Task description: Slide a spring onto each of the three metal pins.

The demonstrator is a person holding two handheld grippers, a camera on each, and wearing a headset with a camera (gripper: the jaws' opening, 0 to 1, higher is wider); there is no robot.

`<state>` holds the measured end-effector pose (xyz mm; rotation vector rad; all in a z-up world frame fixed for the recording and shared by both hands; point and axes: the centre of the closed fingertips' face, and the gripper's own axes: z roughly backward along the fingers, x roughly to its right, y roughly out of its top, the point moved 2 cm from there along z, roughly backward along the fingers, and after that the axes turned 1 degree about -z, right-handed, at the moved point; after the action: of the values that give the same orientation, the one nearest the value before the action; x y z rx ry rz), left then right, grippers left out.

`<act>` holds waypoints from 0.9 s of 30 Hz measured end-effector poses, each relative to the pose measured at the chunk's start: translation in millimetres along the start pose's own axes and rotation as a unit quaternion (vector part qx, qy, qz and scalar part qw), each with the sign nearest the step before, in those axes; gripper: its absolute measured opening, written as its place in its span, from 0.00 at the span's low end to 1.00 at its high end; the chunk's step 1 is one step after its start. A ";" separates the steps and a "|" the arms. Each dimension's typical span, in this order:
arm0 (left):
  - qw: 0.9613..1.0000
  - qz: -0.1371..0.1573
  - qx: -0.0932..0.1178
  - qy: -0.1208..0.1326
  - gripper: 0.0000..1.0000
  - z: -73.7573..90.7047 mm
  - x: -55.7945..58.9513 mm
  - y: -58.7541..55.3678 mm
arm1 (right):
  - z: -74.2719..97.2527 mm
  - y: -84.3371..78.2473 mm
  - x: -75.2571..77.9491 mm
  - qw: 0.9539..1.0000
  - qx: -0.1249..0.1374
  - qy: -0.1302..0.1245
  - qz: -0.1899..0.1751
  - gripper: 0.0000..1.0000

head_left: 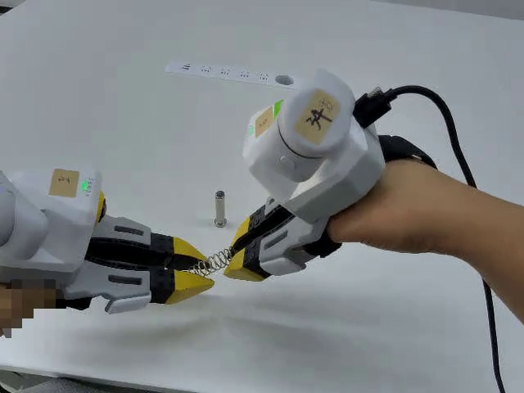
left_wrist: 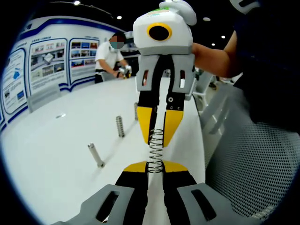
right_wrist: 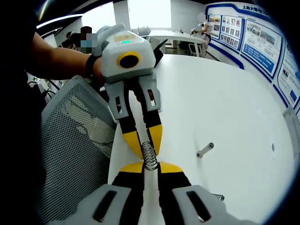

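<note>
At lower left of the head view, the left gripper (head_left: pixel 195 276) has its yellow-tipped jaws pinched almost shut on 1 end of a small coil spring (head_left: pixel 214 262). The spring bridges the short gap at lower centre, lifted clear of the white table (head_left: pixel 123 147). Just above it in the frame, 1 bare metal pin (head_left: pixel 219 208) stands upright on the table. To the right of that, the right gripper (head_left: pixel 237 254), held in a hand (head_left: pixel 409 213) entering from the right edge, nips the spring's other end, its jaws nearly closed too.

In the left gripper view, a ribbed post (left_wrist: pixel 120 125) at centre left may be a pin already wearing a spring, though that is unclear.

This looks like a handover or re-grip in mid-air, with the spring not yet on the pin. Next, 1 gripper should probably release. The other then has to tip the spring upright, centre its bore over the pin top and lower it.
</note>
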<state>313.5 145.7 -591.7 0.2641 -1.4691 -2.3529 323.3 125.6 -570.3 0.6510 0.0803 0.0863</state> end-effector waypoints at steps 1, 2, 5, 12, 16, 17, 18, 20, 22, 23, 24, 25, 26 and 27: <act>1.000 0.000 0.001 0.000 0.10 -0.1 0.3 -0.1 | 0.2 1.7 -0.9 1.000 0.001 0.001 0.001 0.12; 1.000 0.001 0.002 -0.001 0.10 -0.3 1.0 -0.7 | 0.3 4.1 -2.1 1.000 0.002 0.001 0.003 0.12; 1.000 0.001 0.004 -0.002 0.10 -1.1 2.1 -2.2 | -0.6 9.2 -5.5 1.000 0.005 0.005 0.008 0.12; 1.000 0.000 0.008 -0.005 0.10 -1.5 2.6 -1.8 | -2.3 17.3 -7.0 1.000 0.004 0.006 0.018 0.12; 1.000 0.000 0.012 -0.004 0.10 -0.5 1.0 -0.5 | -1.8 18.6 -5.7 1.000 0.002 0.004 0.021 0.12; 1.000 0.001 0.013 -0.005 0.10 -0.6 0.9 -0.2 | -2.2 18.6 -5.5 1.000 0.001 0.003 0.021 0.13; 1.000 0.001 0.013 -0.005 0.10 -0.8 1.0 0.0 | -2.5 18.5 -5.5 1.000 0.001 0.003 0.021 0.13; 1.000 0.001 0.014 -0.007 0.10 -1.7 1.5 0.6 | -4.0 17.7 -6.1 1.000 -0.002 0.004 0.022 0.13; 1.000 0.000 0.015 -0.008 0.10 -3.0 2.2 1.1 | -5.4 16.4 -6.5 1.000 -0.004 0.004 0.023 0.13; 1.000 0.000 0.014 -0.008 0.10 -3.4 2.4 1.1 | -5.7 16.1 -6.6 1.000 -0.005 0.005 0.023 0.13; 1.000 0.000 0.013 -0.009 0.10 -3.6 2.6 0.9 | -5.8 16.0 -6.7 1.000 -0.005 0.005 0.023 0.12; 1.000 0.000 0.013 -0.008 0.10 -3.7 2.5 0.7 | -6.0 16.2 -6.7 1.000 -0.005 0.006 0.024 0.12; 1.000 0.001 0.013 -0.008 0.11 -3.8 2.5 0.8 | -6.0 16.2 -6.5 1.000 -0.005 0.006 0.024 0.12; 1.000 0.002 0.014 -0.007 0.11 -3.6 2.1 1.0 | -5.8 16.2 -6.3 1.000 -0.005 0.006 0.023 0.12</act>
<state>313.0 141.5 -592.4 0.2519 -1.5080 -2.3373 315.6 141.3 -564.8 0.6426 0.0771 0.1358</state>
